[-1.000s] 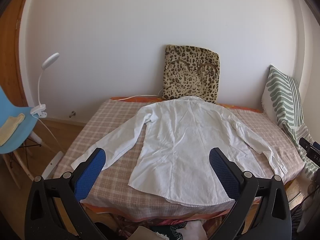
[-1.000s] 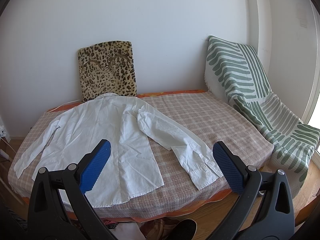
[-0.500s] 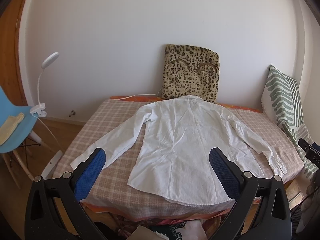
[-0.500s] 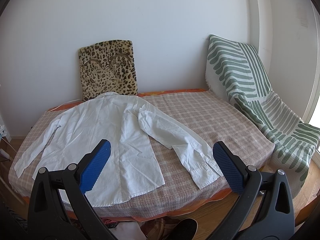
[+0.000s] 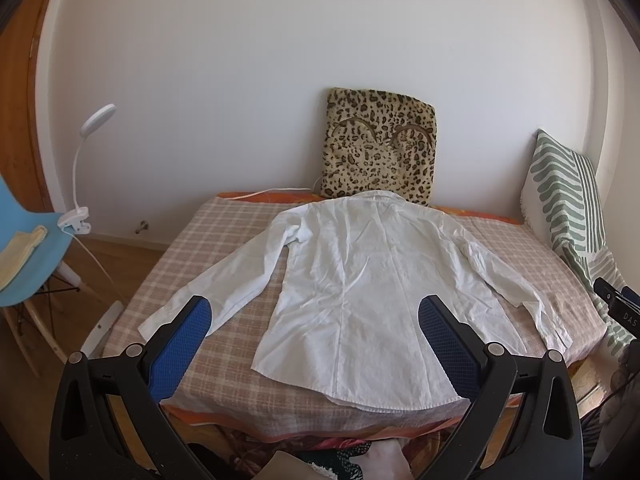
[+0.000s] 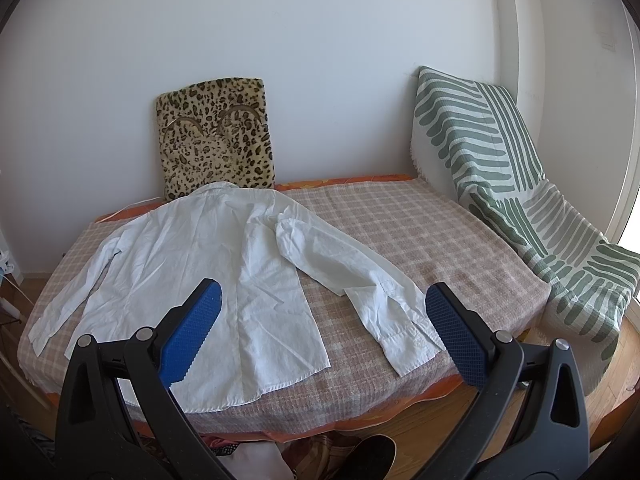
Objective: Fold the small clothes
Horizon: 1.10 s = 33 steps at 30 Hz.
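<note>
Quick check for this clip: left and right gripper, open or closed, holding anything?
Left gripper: open, holding nothing, above the white shirt.
Right gripper: open, holding nothing, near the shirt's sleeve cuff.

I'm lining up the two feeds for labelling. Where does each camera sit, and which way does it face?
Left wrist: behind the open left gripper, facing the shirt on the bed; its own fingers show.
Right wrist: behind the open right gripper, further right, facing the shirt's right sleeve; its own fingers show.
Shared: shirt, bed, leopard cushion, striped throw.
</note>
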Available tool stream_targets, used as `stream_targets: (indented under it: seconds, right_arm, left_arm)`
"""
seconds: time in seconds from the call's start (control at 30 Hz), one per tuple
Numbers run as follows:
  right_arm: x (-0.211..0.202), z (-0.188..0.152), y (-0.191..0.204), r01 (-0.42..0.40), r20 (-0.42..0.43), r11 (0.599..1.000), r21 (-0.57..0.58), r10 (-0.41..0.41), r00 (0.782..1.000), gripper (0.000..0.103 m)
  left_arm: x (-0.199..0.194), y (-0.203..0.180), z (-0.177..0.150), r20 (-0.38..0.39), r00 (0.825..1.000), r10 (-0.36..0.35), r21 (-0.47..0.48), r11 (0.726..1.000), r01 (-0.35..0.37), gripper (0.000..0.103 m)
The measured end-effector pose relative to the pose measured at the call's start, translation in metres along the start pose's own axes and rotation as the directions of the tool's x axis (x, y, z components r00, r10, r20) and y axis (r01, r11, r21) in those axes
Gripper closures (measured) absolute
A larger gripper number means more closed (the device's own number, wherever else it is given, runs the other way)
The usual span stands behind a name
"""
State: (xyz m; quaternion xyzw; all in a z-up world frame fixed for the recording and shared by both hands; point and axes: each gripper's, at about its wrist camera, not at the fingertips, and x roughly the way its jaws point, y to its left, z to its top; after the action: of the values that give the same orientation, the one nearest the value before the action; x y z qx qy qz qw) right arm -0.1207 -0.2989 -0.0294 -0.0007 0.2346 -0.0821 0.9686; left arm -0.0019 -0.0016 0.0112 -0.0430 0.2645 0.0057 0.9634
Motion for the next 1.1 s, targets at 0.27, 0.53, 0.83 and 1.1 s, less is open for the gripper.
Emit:
stream_targets:
  seconds: [0.27, 0.53, 0.83, 1.1]
  right_arm:
    - [0.001, 0.000, 0.001, -0.001, -0.001, 1.000, 0.002, 0.001, 1.000, 0.000]
    - [0.001, -0.001, 0.000, -0.001, -0.004, 1.000, 0.002, 0.001, 1.000, 0.000]
    - [0.006, -0.010, 0.009, -0.005, -0.010, 1.000, 0.004, 0.005, 1.000, 0.000]
    - [0.009, -0.011, 0.016, -0.014, -0.016, 1.000, 0.000, 0.014, 1.000, 0.000]
  left_arm:
    - [0.001, -0.001, -0.001, -0.001, 1.000, -0.004, -0.001, 1.000, 0.004, 0.000]
    - [0.001, -0.001, -0.001, -0.002, 1.000, -0.004, -0.001, 1.000, 0.004, 0.000]
    - [0.002, 0.000, -0.002, -0.002, 1.000, -0.011, -0.001, 1.000, 0.011, 0.000]
    - [0.004, 0.002, -0.002, -0.005, 1.000, -0.012, -0.006, 1.000, 0.012, 0.000]
